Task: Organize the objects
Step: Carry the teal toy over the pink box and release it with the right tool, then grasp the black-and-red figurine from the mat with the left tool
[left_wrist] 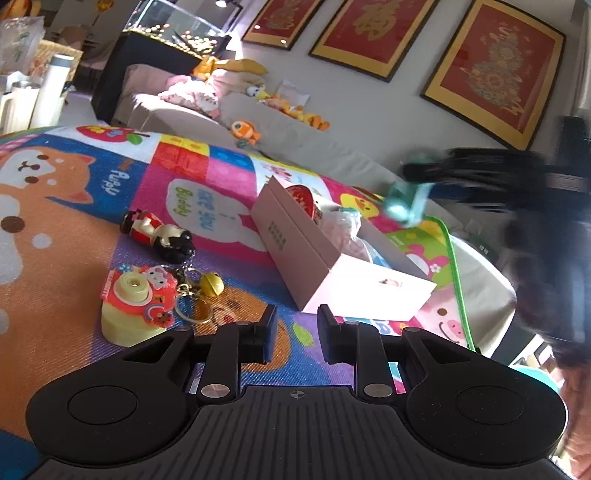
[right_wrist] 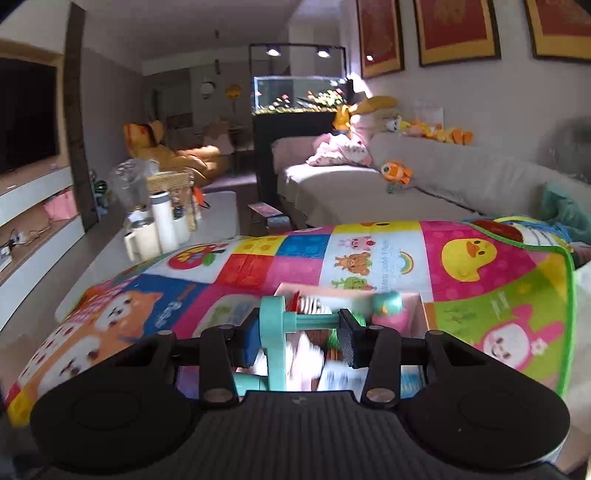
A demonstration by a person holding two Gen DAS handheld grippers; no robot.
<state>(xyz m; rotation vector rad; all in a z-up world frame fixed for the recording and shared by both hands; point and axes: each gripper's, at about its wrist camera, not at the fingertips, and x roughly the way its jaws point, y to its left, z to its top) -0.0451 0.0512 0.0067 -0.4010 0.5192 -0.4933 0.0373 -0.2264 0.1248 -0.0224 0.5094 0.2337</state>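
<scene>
left wrist: play mat [left_wrist: 207,206] reads "buddy"; box [left_wrist: 332,266] label illegible.

The mat [left_wrist: 155,206] has words on it, seen upside down from the left wrist. By the orange dog [left_wrist: 48,173] it seems to say "Puppy". The white speech bubble [left_wrist: 207,214] near the box has words too, perhaps "Buddy", but they are hard to read. The gold signs in the red frames [left_wrist: 373,26] are too blurry.
</scene>
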